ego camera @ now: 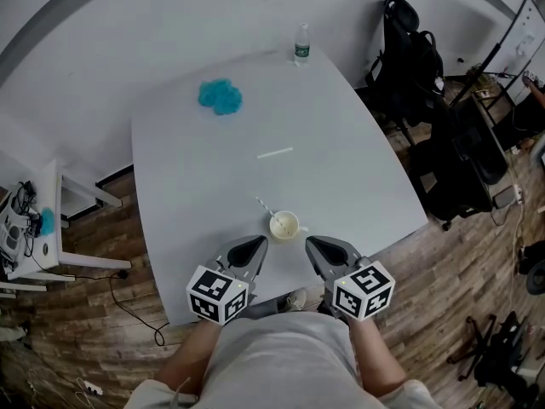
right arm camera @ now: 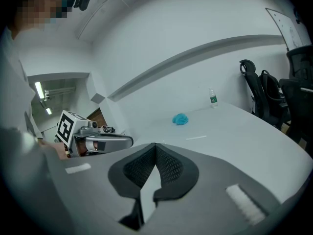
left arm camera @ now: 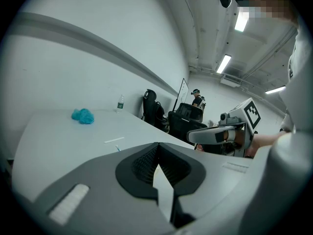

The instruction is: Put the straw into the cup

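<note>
A pale cup (ego camera: 284, 225) stands near the table's front edge with a striped straw (ego camera: 262, 204) leaning out of it to the left. A second white straw (ego camera: 275, 152) lies flat on the grey table (ego camera: 358, 169) farther back. My left gripper (ego camera: 258, 242) is just left of the cup and my right gripper (ego camera: 313, 242) just right of it, both at the front edge. Each has its jaws together with nothing between them. In the left gripper view the shut left gripper (left arm camera: 157, 146) hides the cup. The flat straw (right arm camera: 195, 137) lies beyond my right gripper (right arm camera: 155, 146).
A blue crumpled cloth (ego camera: 220, 95) lies at the table's far left and a water bottle (ego camera: 301, 43) at its far edge. Black office chairs (ego camera: 443, 143) crowd the right side. A small white side table (ego camera: 34, 228) with cables stands at the left.
</note>
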Demonstrator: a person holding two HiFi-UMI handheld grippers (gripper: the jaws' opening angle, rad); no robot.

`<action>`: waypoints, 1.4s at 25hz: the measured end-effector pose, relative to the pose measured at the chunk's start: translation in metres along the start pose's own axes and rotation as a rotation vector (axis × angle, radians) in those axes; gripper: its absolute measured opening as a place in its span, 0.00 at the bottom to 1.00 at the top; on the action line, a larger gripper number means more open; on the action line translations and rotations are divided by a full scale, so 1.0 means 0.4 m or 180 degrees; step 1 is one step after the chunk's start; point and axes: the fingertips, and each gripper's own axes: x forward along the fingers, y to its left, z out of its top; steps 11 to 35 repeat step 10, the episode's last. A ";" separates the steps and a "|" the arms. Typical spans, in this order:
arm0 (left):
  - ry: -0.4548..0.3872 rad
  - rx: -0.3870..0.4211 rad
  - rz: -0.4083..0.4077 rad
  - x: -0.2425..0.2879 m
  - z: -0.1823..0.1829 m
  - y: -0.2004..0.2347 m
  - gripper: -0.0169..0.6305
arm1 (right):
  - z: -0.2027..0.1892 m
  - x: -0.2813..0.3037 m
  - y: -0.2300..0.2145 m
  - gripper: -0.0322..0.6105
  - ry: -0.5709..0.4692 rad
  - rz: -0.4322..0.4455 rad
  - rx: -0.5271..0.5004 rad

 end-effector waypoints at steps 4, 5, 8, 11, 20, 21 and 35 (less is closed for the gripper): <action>0.0008 -0.0002 0.0002 0.001 0.000 -0.006 0.05 | -0.001 -0.003 0.002 0.06 0.0015 0.0022 -0.0011; 0.0012 -0.0003 0.0002 0.001 -0.001 -0.007 0.05 | -0.001 -0.003 0.003 0.06 0.0020 0.0028 -0.0014; 0.0023 -0.0005 0.0004 0.000 -0.004 -0.008 0.05 | -0.004 -0.004 0.006 0.06 0.0031 0.0042 -0.0018; 0.0029 -0.0004 0.0006 -0.001 -0.006 -0.008 0.05 | -0.006 -0.004 0.007 0.06 0.0035 0.0046 -0.0020; 0.0029 -0.0004 0.0006 -0.001 -0.006 -0.008 0.05 | -0.006 -0.004 0.007 0.06 0.0035 0.0046 -0.0020; 0.0029 -0.0004 0.0006 -0.001 -0.006 -0.008 0.05 | -0.006 -0.004 0.007 0.06 0.0035 0.0046 -0.0020; 0.0029 -0.0004 0.0006 -0.001 -0.006 -0.008 0.05 | -0.006 -0.004 0.007 0.06 0.0035 0.0046 -0.0020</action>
